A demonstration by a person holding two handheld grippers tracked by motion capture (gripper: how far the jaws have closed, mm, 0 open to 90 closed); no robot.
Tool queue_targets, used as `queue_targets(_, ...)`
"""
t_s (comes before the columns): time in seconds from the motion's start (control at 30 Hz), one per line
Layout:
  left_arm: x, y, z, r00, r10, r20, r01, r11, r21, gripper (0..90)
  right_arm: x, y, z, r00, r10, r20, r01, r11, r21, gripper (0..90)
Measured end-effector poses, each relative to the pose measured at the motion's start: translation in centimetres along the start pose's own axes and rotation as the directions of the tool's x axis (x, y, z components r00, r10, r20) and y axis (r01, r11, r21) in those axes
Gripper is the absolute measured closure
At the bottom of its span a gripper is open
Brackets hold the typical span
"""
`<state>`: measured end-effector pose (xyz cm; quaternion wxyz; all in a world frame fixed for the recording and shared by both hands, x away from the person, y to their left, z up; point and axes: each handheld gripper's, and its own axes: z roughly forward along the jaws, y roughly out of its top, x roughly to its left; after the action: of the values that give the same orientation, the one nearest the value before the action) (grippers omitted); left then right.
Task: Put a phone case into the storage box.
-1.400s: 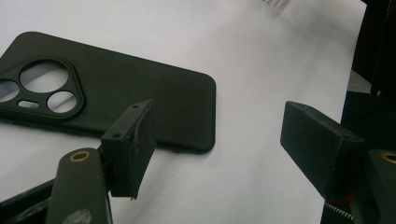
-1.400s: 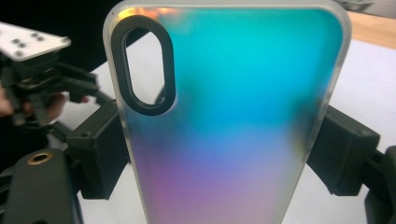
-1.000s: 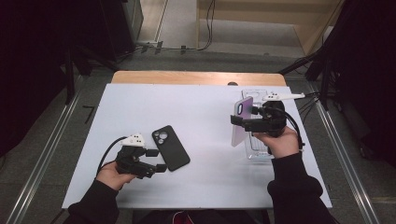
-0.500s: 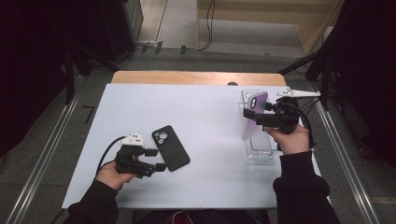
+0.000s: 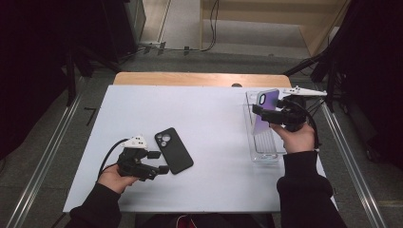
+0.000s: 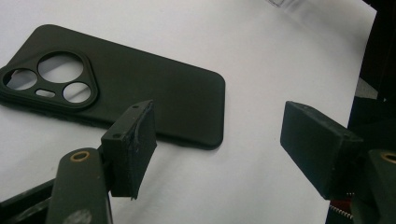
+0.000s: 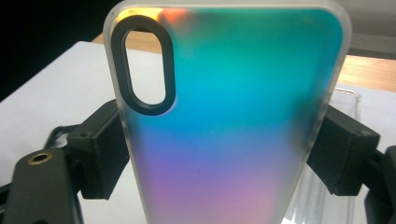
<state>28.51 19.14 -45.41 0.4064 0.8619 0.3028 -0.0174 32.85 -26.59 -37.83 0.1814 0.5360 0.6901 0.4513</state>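
1. Right tongs: clamped on the long sides of an iridescent case, one jaw on each edge. The case stands upright, camera cut-out at the top. In the right gripper view the case shows a teal-to-violet sheen between the two black jaws.

2. Clear tray: lies at the right edge of the desk, running from the far right corner toward the near side. The iridescent case is held over its far end (whether the lower edge touches the tray floor cannot be told).

3. Left tongs: wide apart and holding nothing, low over the desk near its front-left part. In the left gripper view one pad sits just beside the near long edge of the black case; the other jaw stands well off to the side.

4. Black case: flat on the desk, back up, left of centre, well apart from the tray.

5. Step in hand (a judgement): placing the iridescent case into the tray.

6. Next move calls for lowering the case between the tray walls, keeping it square to them, then spreading the right jaws. The black case likely follows; being flat, it needs one jaw worked under an edge.
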Motion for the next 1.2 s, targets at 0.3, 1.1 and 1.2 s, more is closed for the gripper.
queue_targets(0.3,0.1,0.0,0.1,1.0,-0.001,-0.001,0.001,1.0,0.004,27.1,-1.5,0.7,1.2,0.9982,0.036,0.048,-0.034,0.999,-0.032,14.8)
queue_targets(1.1,0.1,-0.1,0.1,1.0,-0.005,0.002,0.005,1.0,-0.003,27.1,-3.9,2.5,5.3,0.9845,0.093,0.149,-0.089,0.996,-0.03,14.8)
queue_targets(1.2,0.1,-0.1,0.1,1.0,-0.006,0.0,0.006,1.0,-0.002,27.1,-4.2,2.5,5.9,0.982,0.098,0.161,-0.095,0.995,-0.029,14.8)
